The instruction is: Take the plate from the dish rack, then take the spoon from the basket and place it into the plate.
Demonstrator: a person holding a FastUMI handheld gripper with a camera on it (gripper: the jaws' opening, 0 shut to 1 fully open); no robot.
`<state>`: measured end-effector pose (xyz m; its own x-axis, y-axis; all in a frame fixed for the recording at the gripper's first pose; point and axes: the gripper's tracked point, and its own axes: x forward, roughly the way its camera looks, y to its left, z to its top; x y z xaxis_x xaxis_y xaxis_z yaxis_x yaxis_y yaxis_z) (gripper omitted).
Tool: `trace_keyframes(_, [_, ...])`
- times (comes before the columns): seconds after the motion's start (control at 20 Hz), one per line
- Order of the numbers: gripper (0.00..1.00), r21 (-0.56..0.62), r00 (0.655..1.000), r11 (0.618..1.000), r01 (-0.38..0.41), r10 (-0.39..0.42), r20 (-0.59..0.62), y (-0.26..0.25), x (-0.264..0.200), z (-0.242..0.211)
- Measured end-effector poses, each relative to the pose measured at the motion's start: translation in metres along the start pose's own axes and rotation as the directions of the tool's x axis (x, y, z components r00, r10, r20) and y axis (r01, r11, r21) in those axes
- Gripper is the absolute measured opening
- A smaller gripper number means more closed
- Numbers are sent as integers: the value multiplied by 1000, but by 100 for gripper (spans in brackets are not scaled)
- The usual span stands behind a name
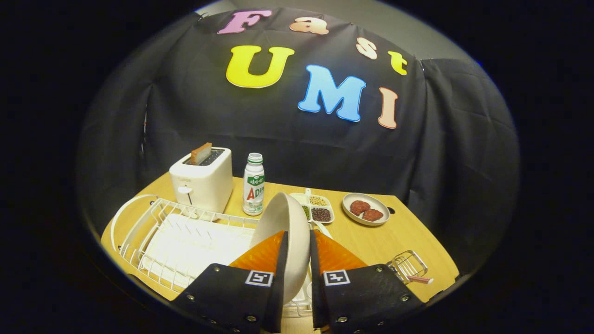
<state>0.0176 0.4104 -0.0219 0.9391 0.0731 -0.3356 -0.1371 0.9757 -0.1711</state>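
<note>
Gripper view: tool (299, 239) clamped on plate (284, 232), held on edge above the dish rack (176, 241). Step 1 of 2 in hand. Next: set plate flat on table (371, 241), then fetch spoon (420, 279) from basket (408, 265).

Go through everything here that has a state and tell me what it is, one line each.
gripper: shut on the plate
plate: held on edge between the fingers, above the dish rack
dish rack: no dishes seen in its slots
toaster: a slice sticking up from its slot
bottle: upright, capped
small basket: a pink handle sticking out
divided tray: holds beans and grains
small dish: two brown pieces in it
</note>
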Motion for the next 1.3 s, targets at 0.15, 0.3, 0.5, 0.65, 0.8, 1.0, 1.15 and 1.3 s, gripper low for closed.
trace_keyframes(0.15, [18,-57,995,993,100,-101,-16,-6,-7,8])
trace_keyframes(0.3, [3,-100,985,981,166,-170,-33,-10,-13,17])
trace_keyframes(0.5, [3,-110,977,973,203,-209,-49,-14,-16,16])
trace_keyframes(0.65, [3,-146,968,961,237,-246,-47,-16,-21,19])
trace_keyframes(0.8, [3,-205,956,938,278,-291,-37,-17,-25,22])
trace_keyframes(1.0, [3,-272,945,911,311,-328,-18,-12,-25,33])
trace_keyframes(1.15, [3,-340,933,875,344,-361,17,-10,-27,44])
trace_keyframes(1.3, [3,-373,935,861,347,-350,61,-5,-35,59])
